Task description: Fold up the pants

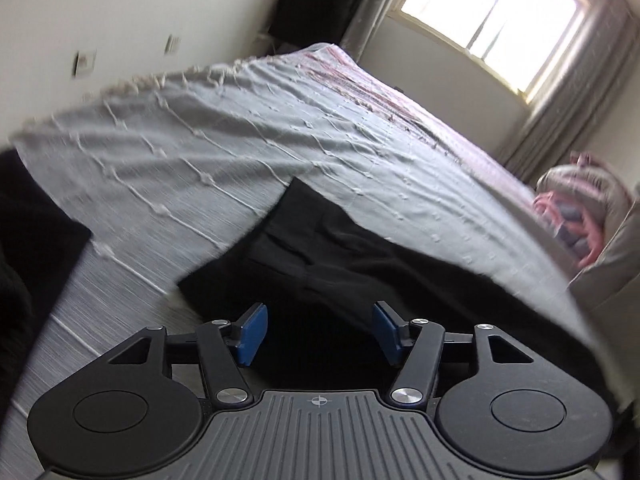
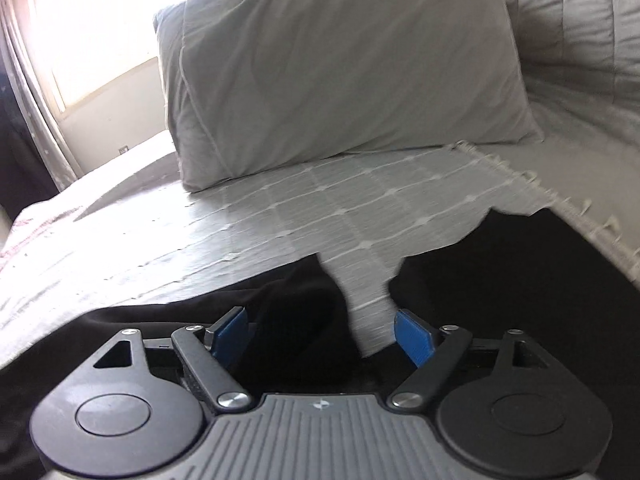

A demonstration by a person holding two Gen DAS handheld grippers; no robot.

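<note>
Black pants [image 1: 340, 256] spread flat on a bed, over a pale grey bedspread [image 1: 224, 152] with raised white cord lines in a grid. Left gripper [image 1: 319, 334] low over the dark cloth, angled downward, blue pads [image 1: 253, 334] standing apart with a clear gap; black fabric under and between them, not pressed by either pad. Jaws open, moderately wide. Folded edge of pants running diagonally up from the near left toward the bed's middle in left wrist view; seam and crease lines faintly visible in the fabric. Right gripper [image 2: 324, 336] also low over the pants [image 2: 520, 280], jaws spread wider, blue pads [image 2: 412, 338] well apart; a bunched fold of black cloth just beside the left-hand pad, a strip of bare bedspread [image 2: 280, 216] showing through between two dark sections. Contact of that pad with the fold: cannot tell. Grey pillow [image 2: 340, 68] propped at the head of the bed, beyond the pants. Bright window [image 1: 492, 16] with curtains [image 1: 576, 92] at the far wall; bundle of pink and grey fabric [image 1: 576, 208] at the right edge, off the bed. Motion blur across bedspread texture.
</note>
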